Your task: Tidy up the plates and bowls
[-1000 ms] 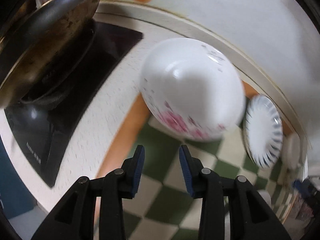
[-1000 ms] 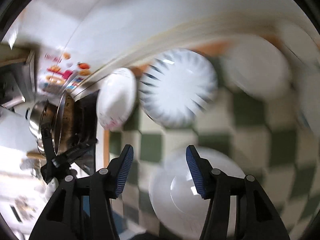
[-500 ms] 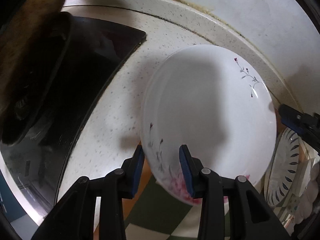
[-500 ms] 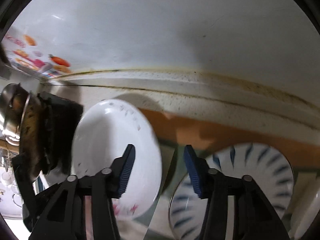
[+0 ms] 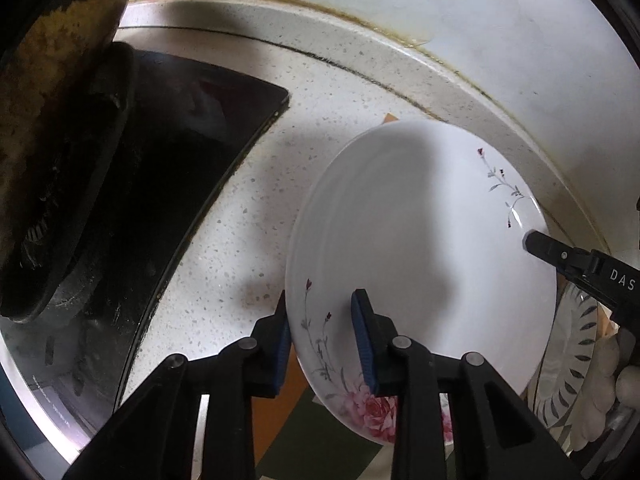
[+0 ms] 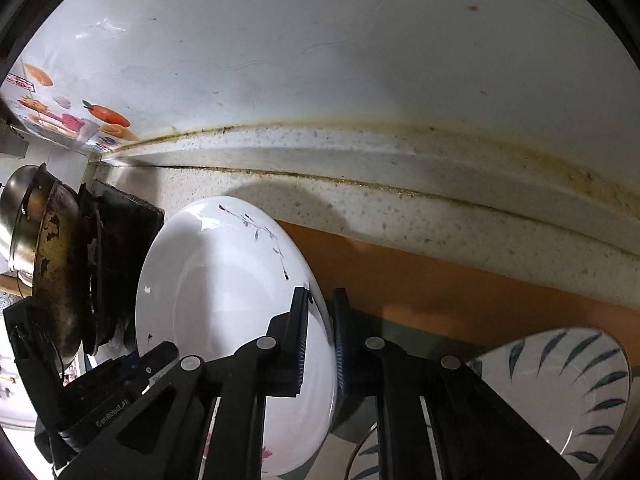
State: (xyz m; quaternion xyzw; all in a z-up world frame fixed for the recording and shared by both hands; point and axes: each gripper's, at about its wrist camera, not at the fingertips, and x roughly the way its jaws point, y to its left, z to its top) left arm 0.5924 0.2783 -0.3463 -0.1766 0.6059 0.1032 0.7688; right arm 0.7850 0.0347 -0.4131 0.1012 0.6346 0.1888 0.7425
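A white plate with pink roses and thin sprigs point(image 5: 420, 248) lies on the counter; it also shows in the right wrist view point(image 6: 224, 320). My left gripper point(image 5: 320, 344) straddles its near-left rim, one finger under and one over, with a gap still showing. My right gripper point(image 6: 320, 332) is closed on the opposite rim; its finger point(image 5: 560, 256) shows in the left wrist view. A white plate with dark blue leaf strokes point(image 6: 572, 384) lies to the right, also visible in the left wrist view point(image 5: 576, 348).
A black stove top point(image 5: 172, 184) with a worn wok point(image 5: 48, 92) stands to the left. The speckled counter point(image 5: 248, 240) meets a white wall point(image 6: 320, 48) behind. An orange and green checked mat point(image 6: 460, 292) lies under the plates.
Both grippers have moved in on the rose plate: the left now straddles its near rim, the right has closed on the far rim. The plate sits lower right in the left view.
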